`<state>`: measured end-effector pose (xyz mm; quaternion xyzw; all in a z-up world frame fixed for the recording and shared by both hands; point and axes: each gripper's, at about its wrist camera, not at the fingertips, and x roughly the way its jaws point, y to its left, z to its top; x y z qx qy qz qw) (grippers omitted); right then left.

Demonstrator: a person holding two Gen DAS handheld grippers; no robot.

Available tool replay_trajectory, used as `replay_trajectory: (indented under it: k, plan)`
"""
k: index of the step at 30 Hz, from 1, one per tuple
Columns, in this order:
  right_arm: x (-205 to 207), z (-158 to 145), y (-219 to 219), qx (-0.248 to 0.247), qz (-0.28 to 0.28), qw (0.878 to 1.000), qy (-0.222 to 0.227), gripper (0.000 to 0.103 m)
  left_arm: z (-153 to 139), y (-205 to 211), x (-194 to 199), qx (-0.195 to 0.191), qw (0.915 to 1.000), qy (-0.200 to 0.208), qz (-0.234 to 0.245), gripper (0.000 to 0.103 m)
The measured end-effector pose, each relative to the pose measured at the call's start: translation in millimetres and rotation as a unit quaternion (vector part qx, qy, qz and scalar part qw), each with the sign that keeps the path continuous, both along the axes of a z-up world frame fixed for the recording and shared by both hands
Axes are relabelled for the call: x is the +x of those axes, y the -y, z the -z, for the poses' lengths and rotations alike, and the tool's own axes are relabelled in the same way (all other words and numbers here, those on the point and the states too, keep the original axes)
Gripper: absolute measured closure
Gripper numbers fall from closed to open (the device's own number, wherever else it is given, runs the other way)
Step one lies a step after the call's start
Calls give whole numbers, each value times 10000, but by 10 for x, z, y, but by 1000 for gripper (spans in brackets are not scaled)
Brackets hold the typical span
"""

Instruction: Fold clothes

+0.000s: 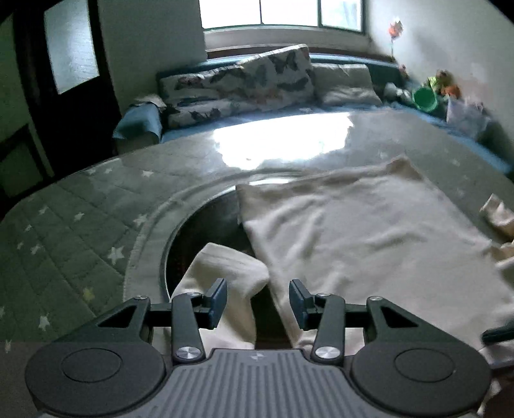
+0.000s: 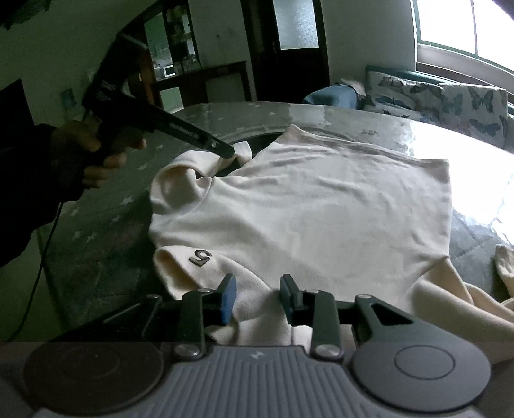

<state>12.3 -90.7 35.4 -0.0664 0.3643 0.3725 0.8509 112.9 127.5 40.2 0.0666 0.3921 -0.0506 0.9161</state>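
From my right wrist view I see what the left cannot: a hand (image 2: 96, 151) gripping the left gripper (image 2: 229, 151), its tip against a sleeve (image 2: 180, 175) of the cream sweater (image 2: 305, 218), and a dark "5" mark (image 2: 201, 256) near the other sleeve. The left wrist view shows its own jaws spread wide over that sleeve (image 1: 225, 267), pinching nothing. My right gripper (image 2: 257, 297) is also spread, hovering over the fabric at the near edge. The sweater lies flat on a grey star-patterned cover (image 1: 80, 209) with glare from the window (image 1: 282, 13); butterfly-print cushions (image 1: 241, 86) sit behind.
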Motion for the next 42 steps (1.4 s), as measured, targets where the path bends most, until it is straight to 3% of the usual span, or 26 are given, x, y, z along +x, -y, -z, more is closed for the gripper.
replay_trajectory:
  k: [3, 9, 14, 17, 21, 24, 29, 33, 34, 39, 42]
  plan:
    - [14, 2, 3, 6, 5, 10000, -38, 71, 99, 16, 73, 283, 9996, -15, -8, 57]
    - [27, 14, -5, 31, 28, 10000, -85, 69, 197, -13, 121, 276, 9996, -48, 5, 58]
    - [12, 14, -24, -6, 25, 10000, -72, 67, 213, -78, 142, 130, 9999, -43, -93, 83]
    - [8, 15, -41, -32, 17, 10000, -64, 65, 192, -115, 120, 52, 9998, 6, -177, 92]
    - [-6, 16, -60, -76, 9, 10000, -37, 63, 72, -261, 26, -165, 9985, 237, -469, 95]
    - [-9, 18, -55, -70, 15, 10000, -40, 63, -74, -495, -110, -491, 9941, 487, -840, 96]
    - [-16, 22, -71, -95, 17, 10000, -14, 63, -307, -971, -519, -860, 9792, 1065, -1499, 97]
    - [-15, 25, -73, -94, 20, 10000, -15, 63, -304, -1279, -775, -981, 9695, 1175, -1913, 97]
    - [-14, 26, -73, -91, 23, 10000, -20, 63, -287, -1316, -803, -961, 9693, 1126, -1964, 97]
    - [-26, 23, -94, -144, 27, 9999, 2, 62, -274, -1071, -691, -834, 9840, 819, -1343, 95]
    - [-25, 20, -102, -148, 19, 9999, -13, 59, -265, -781, -512, -805, 9902, 721, -883, 82]
